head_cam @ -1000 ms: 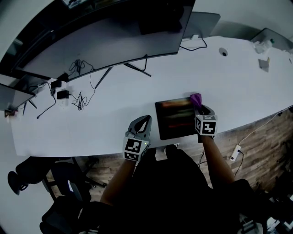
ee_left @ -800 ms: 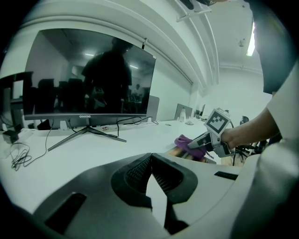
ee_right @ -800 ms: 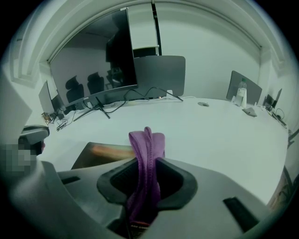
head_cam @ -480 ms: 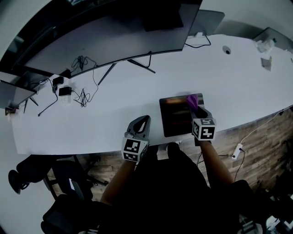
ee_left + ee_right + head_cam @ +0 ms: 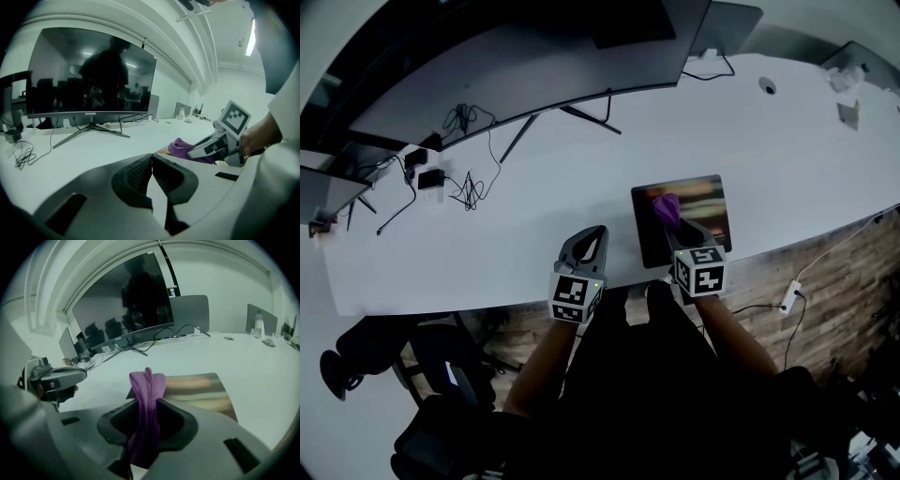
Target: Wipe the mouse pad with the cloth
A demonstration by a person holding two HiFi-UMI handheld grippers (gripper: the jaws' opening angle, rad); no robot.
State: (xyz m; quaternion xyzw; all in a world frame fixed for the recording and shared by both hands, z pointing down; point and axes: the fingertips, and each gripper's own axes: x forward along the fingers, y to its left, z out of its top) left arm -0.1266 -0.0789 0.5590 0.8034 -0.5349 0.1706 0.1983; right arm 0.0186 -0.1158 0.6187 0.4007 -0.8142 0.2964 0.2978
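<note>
Head view: right hand-held gripper (image 5: 672,223) pinches a purple cloth (image 5: 666,206) on the mouse pad (image 5: 709,201); left hand-held gripper (image 5: 596,232), pressed together and empty, sits beside it over the tabletop (image 5: 516,225).

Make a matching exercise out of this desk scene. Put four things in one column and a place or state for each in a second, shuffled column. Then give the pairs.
Things
1. cloth
2. mouse pad
3. left hand-held gripper
4. monitor

Places or states
A. jaws together, nothing between them
B. lying flat near the front edge of the desk
C. pinched in the right hand-held gripper
D. standing at the back of the desk on a splayed stand

Pairs: 1-C, 2-B, 3-A, 4-D
</note>
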